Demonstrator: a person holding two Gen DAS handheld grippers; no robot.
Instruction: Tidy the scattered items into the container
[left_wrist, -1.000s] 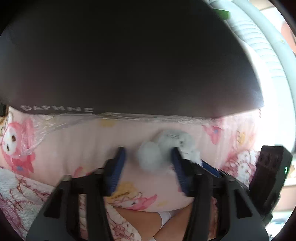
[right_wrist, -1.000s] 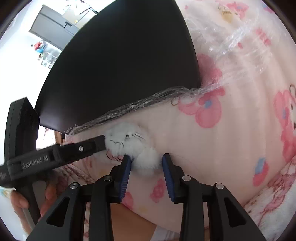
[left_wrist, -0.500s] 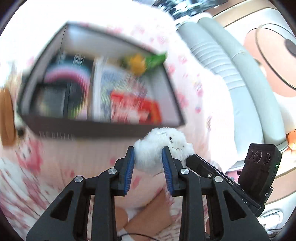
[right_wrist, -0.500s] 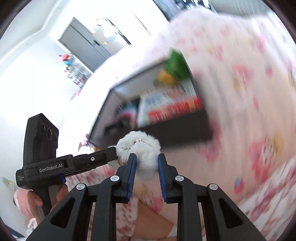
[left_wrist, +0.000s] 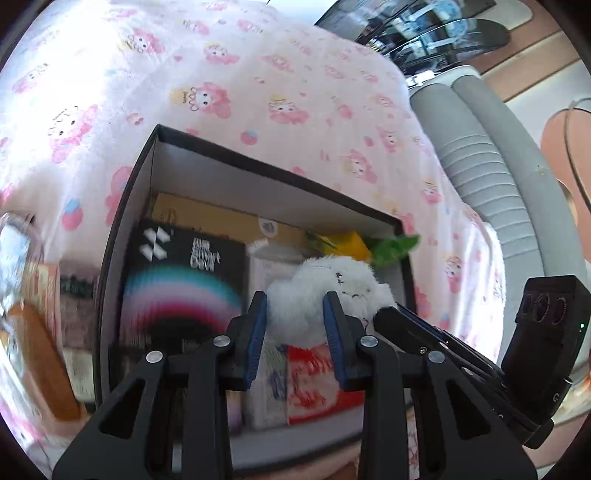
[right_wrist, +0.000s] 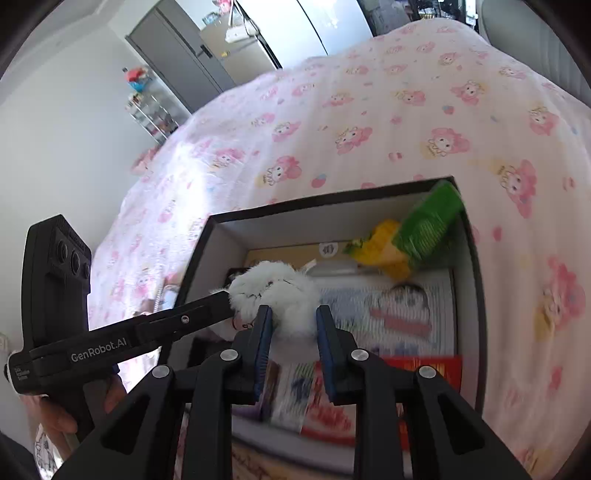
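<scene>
A white fluffy plush toy is held by both grippers above the open black box. My left gripper is shut on one end of the plush. My right gripper is shut on the other end of the plush. The box stands on a pink cartoon-print bedspread and holds a black rainbow-print book, a red packet, a yellow and green toy and an illustrated book.
The pink bedspread surrounds the box on all sides. A grey padded headboard runs along the right in the left wrist view. Orange and other items lie left of the box. A grey cabinet stands far back.
Both grippers shut on the plush, lifted it from beside the box's outer wall and carried it over the open box. The box interior has come into view.
</scene>
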